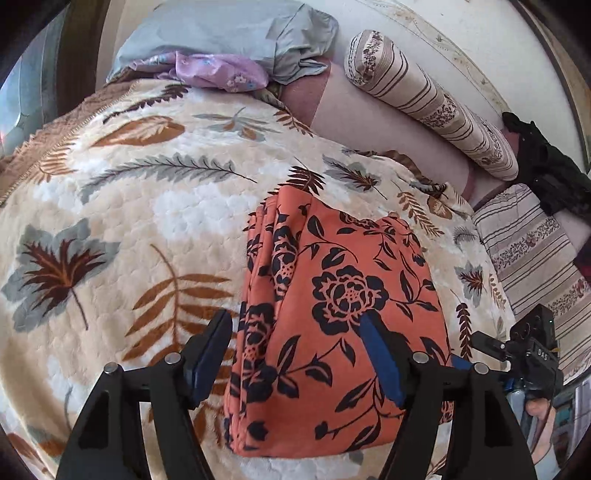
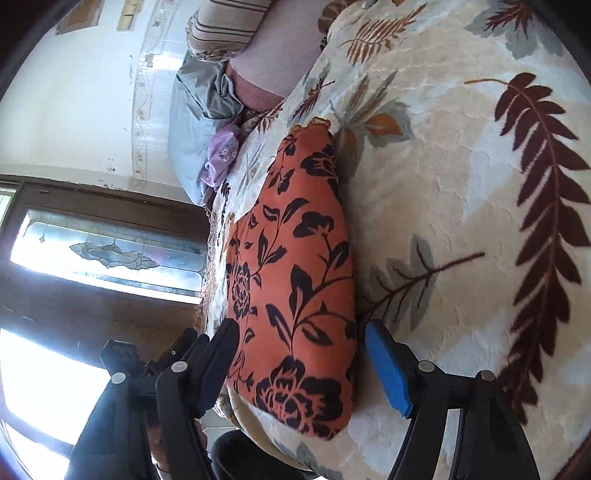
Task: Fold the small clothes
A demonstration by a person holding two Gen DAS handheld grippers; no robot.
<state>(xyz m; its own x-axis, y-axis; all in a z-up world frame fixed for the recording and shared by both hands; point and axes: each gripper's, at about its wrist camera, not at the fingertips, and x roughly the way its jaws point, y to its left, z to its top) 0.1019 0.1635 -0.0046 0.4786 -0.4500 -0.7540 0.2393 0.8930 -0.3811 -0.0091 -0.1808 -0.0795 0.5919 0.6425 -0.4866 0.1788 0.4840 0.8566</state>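
Orange floral garment point(image 1: 332, 314) lies folded on blanket point(image 1: 129, 221); left gripper point(image 1: 299, 354) and right gripper point(image 2: 303, 365) fingers wide, holding nothing; likely next: set aside.

A leaf-patterned blanket point(image 1: 129, 206) covers the bed. At its far edge lie a grey-blue pillow point(image 1: 236, 33) and a crumpled lilac cloth point(image 1: 218, 70). A striped bolster point(image 1: 428, 99) lies along the wall-side edge.

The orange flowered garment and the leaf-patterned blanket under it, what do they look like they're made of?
Orange garment: probably thin woven fabric, matte, printed with black flowers; it folds into flat, sharp layers. Leaf blanket: likely plush fleece, soft sheen; its surface looks fuzzy and embossed in small puffs.
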